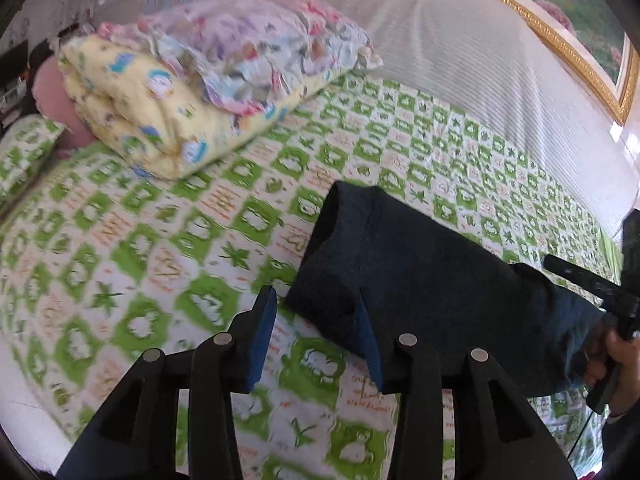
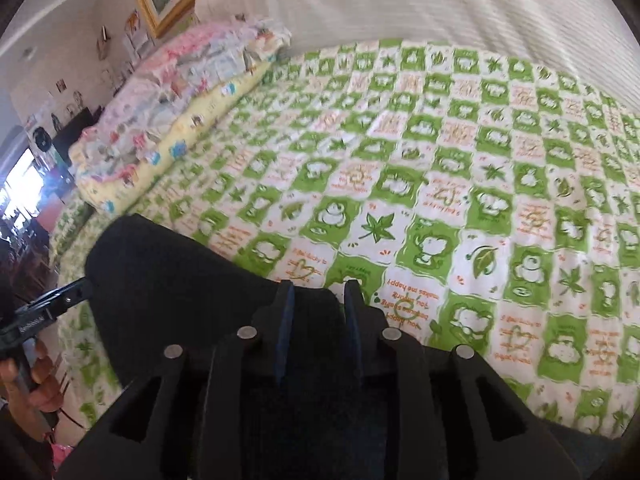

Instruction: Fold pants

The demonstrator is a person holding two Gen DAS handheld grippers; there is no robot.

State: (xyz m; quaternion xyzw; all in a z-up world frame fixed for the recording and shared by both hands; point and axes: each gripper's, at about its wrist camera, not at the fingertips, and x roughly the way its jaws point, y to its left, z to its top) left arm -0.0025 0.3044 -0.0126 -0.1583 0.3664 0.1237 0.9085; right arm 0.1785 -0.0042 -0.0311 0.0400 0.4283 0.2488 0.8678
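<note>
The dark navy pants lie folded in a thick bundle on the green-and-white patterned bed sheet. My left gripper is open beside the bundle's near left corner; its right finger touches the cloth edge and its left finger is over bare sheet. In the right wrist view the pants fill the lower left. My right gripper has its jaws a small gap apart with dark cloth between and under them; whether they pinch it is unclear. The right gripper also shows in the left wrist view, at the bundle's far end.
A rolled yellow quilt topped by a floral pillow lies at the bed's head. A white ribbed headboard or wall and a gold-framed picture stand behind. The bed edge drops off at left.
</note>
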